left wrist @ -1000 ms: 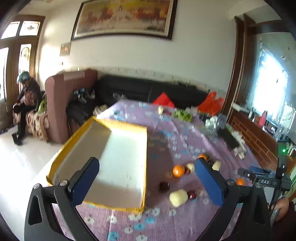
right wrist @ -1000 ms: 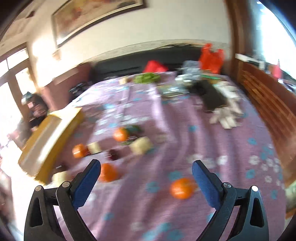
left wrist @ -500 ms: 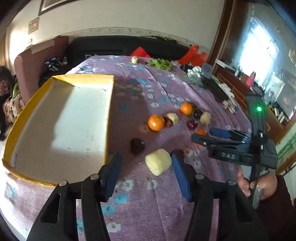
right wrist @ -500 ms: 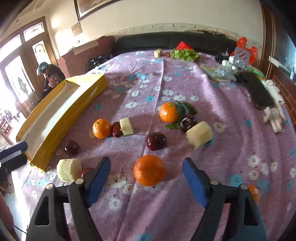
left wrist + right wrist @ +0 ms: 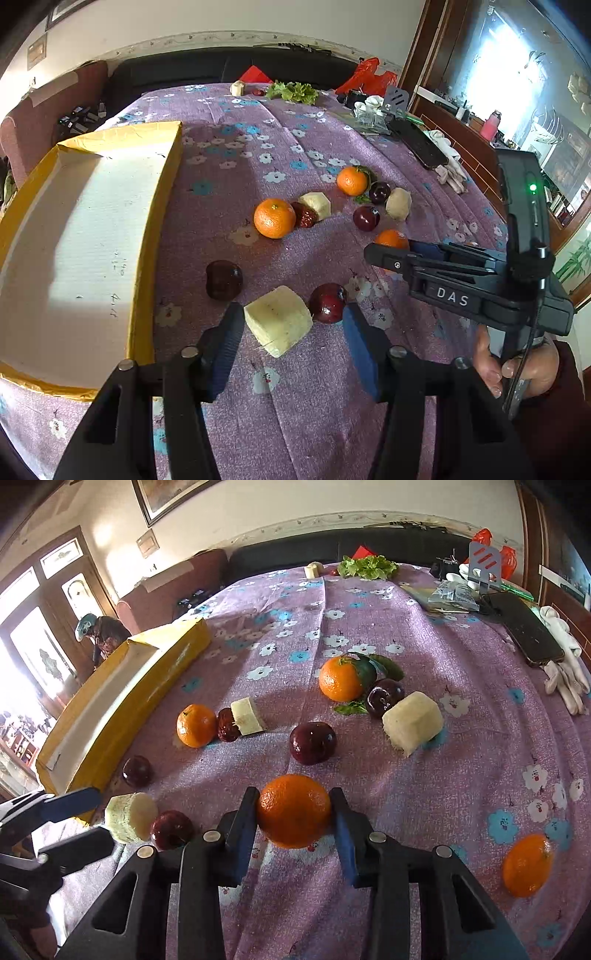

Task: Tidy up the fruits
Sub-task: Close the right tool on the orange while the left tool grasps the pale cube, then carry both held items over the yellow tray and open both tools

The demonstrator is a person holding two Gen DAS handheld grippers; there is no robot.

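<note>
My right gripper [image 5: 294,797] is closing, and its pads touch both sides of an orange [image 5: 293,810] on the purple flowered cloth. My left gripper [image 5: 291,312] is also closing. A pale yellow fruit chunk [image 5: 277,321] and a dark plum [image 5: 327,302] lie between its fingers, with a gap still showing at the pads. In the left wrist view the right gripper [image 5: 391,254] reaches in from the right over that orange [image 5: 391,238]. A yellow box [image 5: 162,206] with a white inside stands open on the left.
More oranges [image 5: 274,218], plums [image 5: 224,279], a red date [image 5: 306,218] and pale chunks [image 5: 317,205] are scattered mid-cloth. One orange [image 5: 526,864] lies near the right edge. A phone [image 5: 417,142], white gloves [image 5: 565,672] and lettuce [image 5: 293,92] sit at the back. A person [image 5: 99,631] sits beyond the box.
Both grippers have come down toward the cloth and narrowed their jaws. The right one has closed around the near orange; the left one now straddles the pale chunk and plum.
</note>
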